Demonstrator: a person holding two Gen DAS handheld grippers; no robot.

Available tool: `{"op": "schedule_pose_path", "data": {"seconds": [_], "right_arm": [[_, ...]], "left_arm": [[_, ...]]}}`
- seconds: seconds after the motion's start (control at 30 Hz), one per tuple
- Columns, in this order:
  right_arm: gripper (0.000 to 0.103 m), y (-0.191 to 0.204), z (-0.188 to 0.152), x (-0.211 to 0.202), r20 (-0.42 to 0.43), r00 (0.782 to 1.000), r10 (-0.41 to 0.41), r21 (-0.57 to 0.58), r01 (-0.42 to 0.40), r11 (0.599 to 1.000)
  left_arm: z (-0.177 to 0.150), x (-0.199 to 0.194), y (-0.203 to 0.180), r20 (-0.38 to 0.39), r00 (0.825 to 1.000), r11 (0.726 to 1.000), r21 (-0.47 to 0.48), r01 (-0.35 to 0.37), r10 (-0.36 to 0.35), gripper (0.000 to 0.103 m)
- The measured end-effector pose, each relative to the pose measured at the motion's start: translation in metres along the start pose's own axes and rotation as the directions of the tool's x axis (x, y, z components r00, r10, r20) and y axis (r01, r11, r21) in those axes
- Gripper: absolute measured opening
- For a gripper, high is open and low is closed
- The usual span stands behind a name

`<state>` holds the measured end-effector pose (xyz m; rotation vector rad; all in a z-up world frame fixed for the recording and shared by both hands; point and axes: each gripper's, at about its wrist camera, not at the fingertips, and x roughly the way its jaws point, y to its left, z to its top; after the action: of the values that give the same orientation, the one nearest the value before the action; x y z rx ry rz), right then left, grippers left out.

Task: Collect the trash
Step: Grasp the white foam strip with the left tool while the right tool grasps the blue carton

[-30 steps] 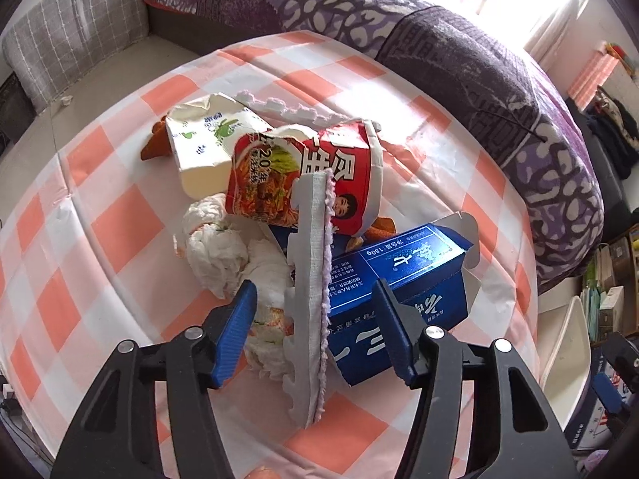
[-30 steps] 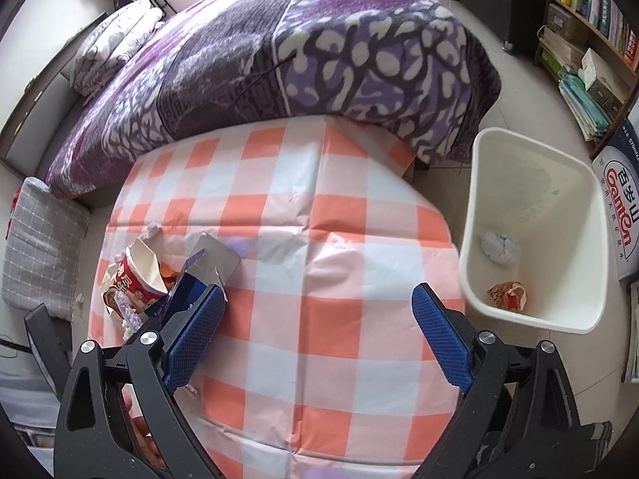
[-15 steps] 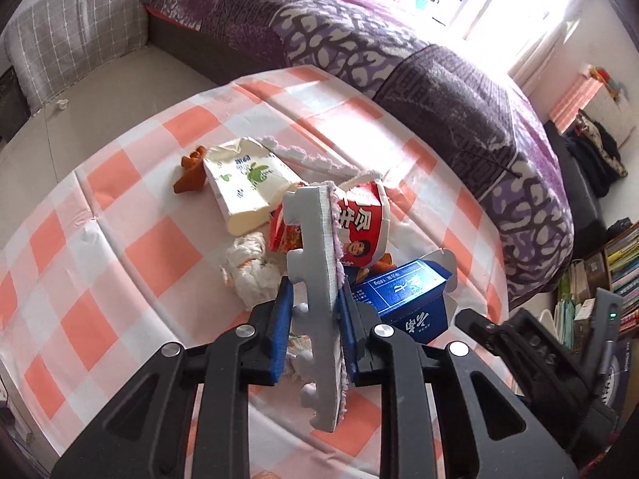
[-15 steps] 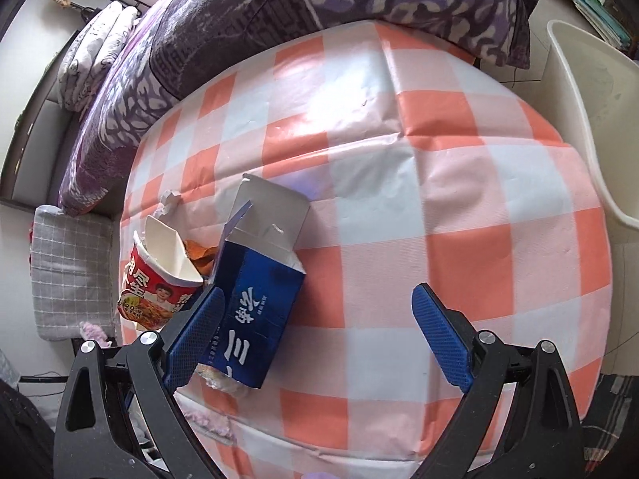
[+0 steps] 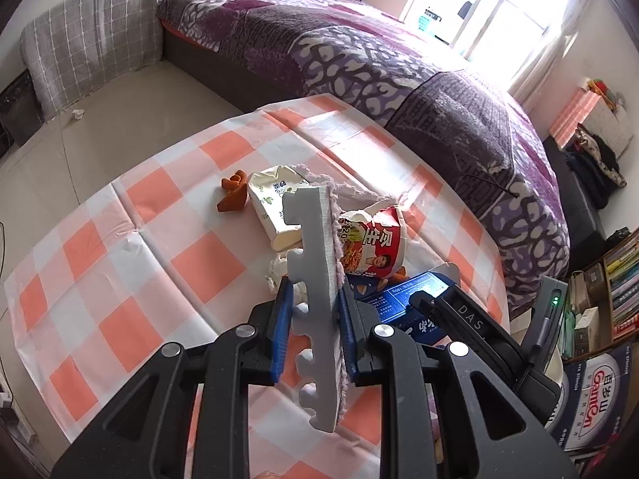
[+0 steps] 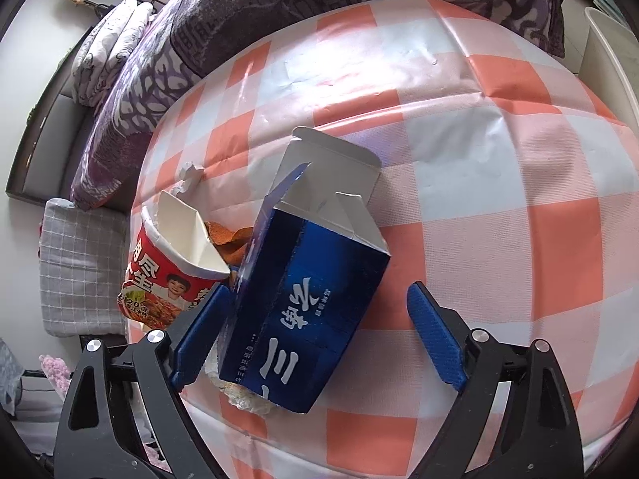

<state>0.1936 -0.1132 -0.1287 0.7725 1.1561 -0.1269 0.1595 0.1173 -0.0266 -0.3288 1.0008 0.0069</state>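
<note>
Your left gripper [image 5: 313, 329] pinches the foam strip [image 5: 315, 291] upright; your right gripper [image 6: 315, 335] gapes wide around the blue box [image 6: 307, 303], bare tablecloth [image 6: 499, 183] ahead.

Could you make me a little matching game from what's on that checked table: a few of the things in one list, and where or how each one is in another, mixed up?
Things:
1. grey foam strip
2. blue carton
3. red noodle cup
4. orange peel

States:
a. lying alone, far side of the tissue pack
b. clamped in the left gripper
c. tipped over, mouth open
d. flaps open, between the open right gripper's fingers

Pairs: 1-b, 2-d, 3-c, 4-a
</note>
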Motion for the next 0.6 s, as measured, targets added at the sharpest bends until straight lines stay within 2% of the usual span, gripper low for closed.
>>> {"op": "schedule_pose_path", "data": {"seconds": [0.1, 0.23, 0.47, 0.57, 0.6], "right_arm": [[0.083, 0.008, -0.002, 0.004, -0.007, 1.0, 0.004, -0.035, -0.004, 0.999], [0.058, 0.017, -0.004, 0.01, -0.048, 0.998, 0.049, -0.099, -0.053, 0.994], [0.041, 0.022, -0.005, -0.011, -0.039, 0.997, 0.068, -0.17, -0.073, 0.983], [0.036, 0.028, -0.007, -0.032, 0.014, 0.998, 0.059, -0.244, -0.054, 0.968], [0.018, 0.029, -0.007, -0.038, 0.027, 0.998, 0.062, -0.266, -0.053, 0.963]], "left_arm": [[-0.001, 0.0, 0.0, 0.0, 1.0, 1.0, 0.003, 0.002, -0.002, 0.022], [-0.002, -0.001, 0.0, 0.0, 1.0, 1.0, 0.007, -0.003, 0.003, 0.022], [-0.002, -0.002, -0.001, 0.008, 1.0, 1.0, 0.002, -0.01, 0.01, 0.022], [-0.001, -0.005, -0.005, 0.025, 1.0, 1.0, 0.007, -0.009, 0.009, 0.022], [-0.001, -0.007, -0.007, 0.032, 0.999, 1.0, 0.011, -0.008, 0.008, 0.022]]}}
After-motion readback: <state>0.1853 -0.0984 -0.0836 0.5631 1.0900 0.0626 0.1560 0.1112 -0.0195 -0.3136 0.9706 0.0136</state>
